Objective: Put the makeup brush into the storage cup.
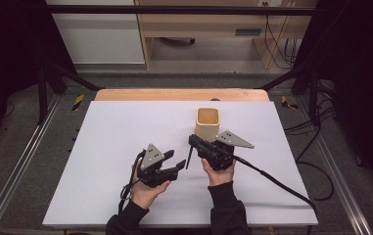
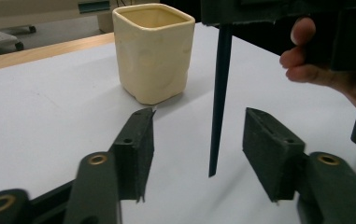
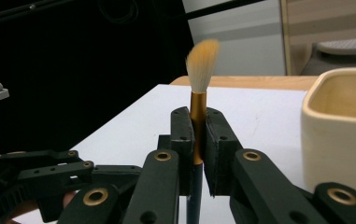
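Right gripper view: right gripper (image 3: 198,154) fingers clamped on makeup brush (image 3: 199,93) at gold ferrule, bristles up, handle hanging down, probably readied for cream square cup (image 1: 207,123) just beyond. Left gripper (image 2: 198,142) fingers apart, flanking handle tip without touching. White counter (image 1: 115,132) bare around; nothing blocked path to cup.

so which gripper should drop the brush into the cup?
Right. The right gripper is shut on the brush, holding it upright with bristles up, and the cup sits just beyond it. The left gripper is open with nothing clamped; the brush handle hangs clear between its jaws.
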`<state>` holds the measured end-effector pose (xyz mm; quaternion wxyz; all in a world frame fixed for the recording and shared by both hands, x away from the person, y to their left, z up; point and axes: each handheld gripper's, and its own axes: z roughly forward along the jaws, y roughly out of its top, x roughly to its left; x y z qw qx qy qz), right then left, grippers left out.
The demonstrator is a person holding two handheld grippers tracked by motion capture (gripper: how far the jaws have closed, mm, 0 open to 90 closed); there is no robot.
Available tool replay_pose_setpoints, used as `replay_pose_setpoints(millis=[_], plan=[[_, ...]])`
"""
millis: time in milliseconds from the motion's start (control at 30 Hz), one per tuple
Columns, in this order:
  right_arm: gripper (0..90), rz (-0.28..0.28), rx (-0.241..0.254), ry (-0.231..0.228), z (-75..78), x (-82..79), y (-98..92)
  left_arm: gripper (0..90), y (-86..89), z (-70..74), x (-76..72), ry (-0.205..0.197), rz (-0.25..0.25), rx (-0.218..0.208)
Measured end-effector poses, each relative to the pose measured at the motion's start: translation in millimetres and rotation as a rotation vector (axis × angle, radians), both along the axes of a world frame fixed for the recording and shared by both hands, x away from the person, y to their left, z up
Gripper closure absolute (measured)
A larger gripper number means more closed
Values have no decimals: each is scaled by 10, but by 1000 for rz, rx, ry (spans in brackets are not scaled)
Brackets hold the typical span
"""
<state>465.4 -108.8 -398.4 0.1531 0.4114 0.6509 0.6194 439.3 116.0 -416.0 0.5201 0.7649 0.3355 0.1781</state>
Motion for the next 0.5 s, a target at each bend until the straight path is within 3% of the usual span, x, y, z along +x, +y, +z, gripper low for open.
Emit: replay_pose_setpoints(millis=[267, 500], plan=[[838, -1, -18, -33, 50, 15, -46, 246, 136, 71, 40, 19, -19, 26], [838, 4, -28, -53, 101, 36, -96, 175, 400, 46, 38, 36, 14, 41]])
